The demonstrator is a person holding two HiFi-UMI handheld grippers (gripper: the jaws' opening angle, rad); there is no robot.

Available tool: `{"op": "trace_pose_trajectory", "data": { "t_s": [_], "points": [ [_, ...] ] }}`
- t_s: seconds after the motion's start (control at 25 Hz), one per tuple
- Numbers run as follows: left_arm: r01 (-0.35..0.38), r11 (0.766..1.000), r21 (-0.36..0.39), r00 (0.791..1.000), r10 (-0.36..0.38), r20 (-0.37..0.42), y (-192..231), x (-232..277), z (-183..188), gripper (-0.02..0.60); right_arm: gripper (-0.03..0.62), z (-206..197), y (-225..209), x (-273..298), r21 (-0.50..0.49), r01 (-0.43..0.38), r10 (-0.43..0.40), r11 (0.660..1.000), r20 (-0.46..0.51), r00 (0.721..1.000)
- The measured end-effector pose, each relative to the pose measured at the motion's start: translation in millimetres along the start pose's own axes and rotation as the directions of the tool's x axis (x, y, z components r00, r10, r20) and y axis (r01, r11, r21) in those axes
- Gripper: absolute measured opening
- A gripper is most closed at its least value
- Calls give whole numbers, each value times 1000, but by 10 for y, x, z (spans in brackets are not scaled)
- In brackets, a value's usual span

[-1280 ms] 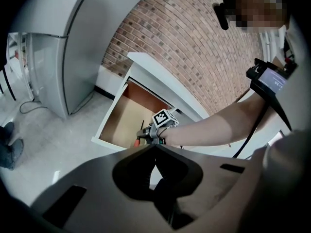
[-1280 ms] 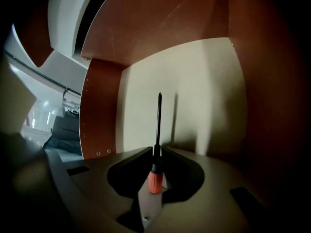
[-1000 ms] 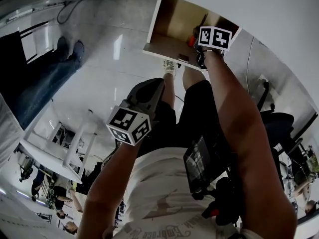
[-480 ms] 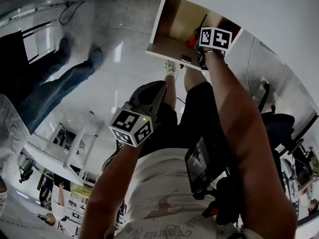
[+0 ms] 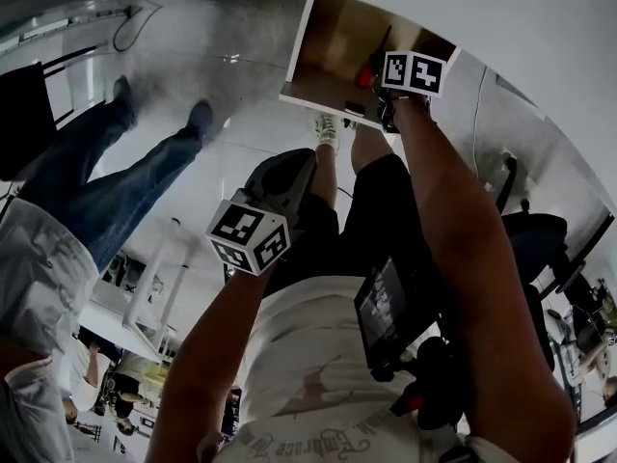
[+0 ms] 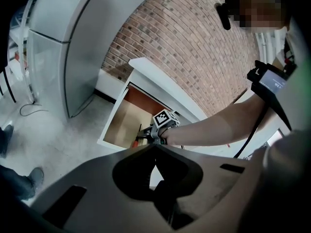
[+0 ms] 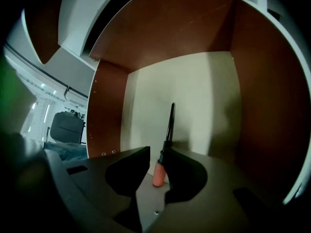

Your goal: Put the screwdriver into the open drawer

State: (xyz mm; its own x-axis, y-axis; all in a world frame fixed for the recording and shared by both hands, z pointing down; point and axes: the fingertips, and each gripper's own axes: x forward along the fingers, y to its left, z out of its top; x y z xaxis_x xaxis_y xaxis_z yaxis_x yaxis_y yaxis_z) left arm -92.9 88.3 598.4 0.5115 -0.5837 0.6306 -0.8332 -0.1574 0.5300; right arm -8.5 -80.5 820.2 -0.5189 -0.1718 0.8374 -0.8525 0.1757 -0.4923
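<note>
Head view: your drawer point(image 5: 301, 41) stands open at 12 o'clock, white-rimmed with brown walls. Your right arm runs up from 5 o'clock, and the right gripper point(image 5: 378, 93) reaches over the drawer's front edge. Its marker cube covers the drawer's right corner. The left gripper point(image 5: 301, 167) hangs near centre, well apart from the drawer, over your legs. Another person's jeans point(image 5: 125, 172) cross the floor at 9 o'clock. A white rack point(image 5: 145, 287) stands at 8 o'clock and an office chair point(image 5: 535, 239) at 3 o'clock. A dark screen point(image 5: 386, 307) sits against your torso at 5 o'clock.

Left gripper view: your left claw is closed, tips together with nothing between them, and its grey body fills the lower half. Beyond it the drawer juts from a white cabinet point(image 6: 160, 74) set against a brick wall point(image 6: 204, 47). A tall grey cabinet point(image 6: 63, 42) is at 10 o'clock and a cable point(image 6: 29, 111) lies on the floor at 9 o'clock. Your right forearm comes in from 3 o'clock and hides the drawer's right side.

Right gripper view: the jaws stand apart, having just been opening. The screwdriver point(image 7: 158, 173) lies between them on the drawer's pale floor, unclamped. Brown walls close it in at 9, 12 and 3 o'clock. Its thin black shaft points to 12 o'clock, and its short orange handle, at the 6 o'clock end, is just beside one jaw.
</note>
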Motion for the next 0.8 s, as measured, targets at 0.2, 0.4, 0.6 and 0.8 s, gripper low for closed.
{"op": "trace_pose_trajectory", "data": {
  "t_s": [0.2, 0.4, 0.6, 0.8],
  "points": [
    [9, 1000, 17, 1000, -10, 12, -36, -26, 89, 20, 78, 46, 34, -147, 4, -13, 13, 1000, 31, 999],
    [11, 999, 51, 999, -13, 36, -29, -95, 181, 20, 46, 85, 152, -302, 10, -36, 35, 999, 81, 996],
    [26, 999, 38, 999, -27, 41, -161, -182, 141, 20, 35, -134, 206, -628, 3, -56, 55, 998, 118, 991],
    [30, 996, 79, 995, -37, 94, -187, -242, 353, 20, 31, 6, 419, -887, -71, -87, 98, 994, 173, 980]
  ]
}}
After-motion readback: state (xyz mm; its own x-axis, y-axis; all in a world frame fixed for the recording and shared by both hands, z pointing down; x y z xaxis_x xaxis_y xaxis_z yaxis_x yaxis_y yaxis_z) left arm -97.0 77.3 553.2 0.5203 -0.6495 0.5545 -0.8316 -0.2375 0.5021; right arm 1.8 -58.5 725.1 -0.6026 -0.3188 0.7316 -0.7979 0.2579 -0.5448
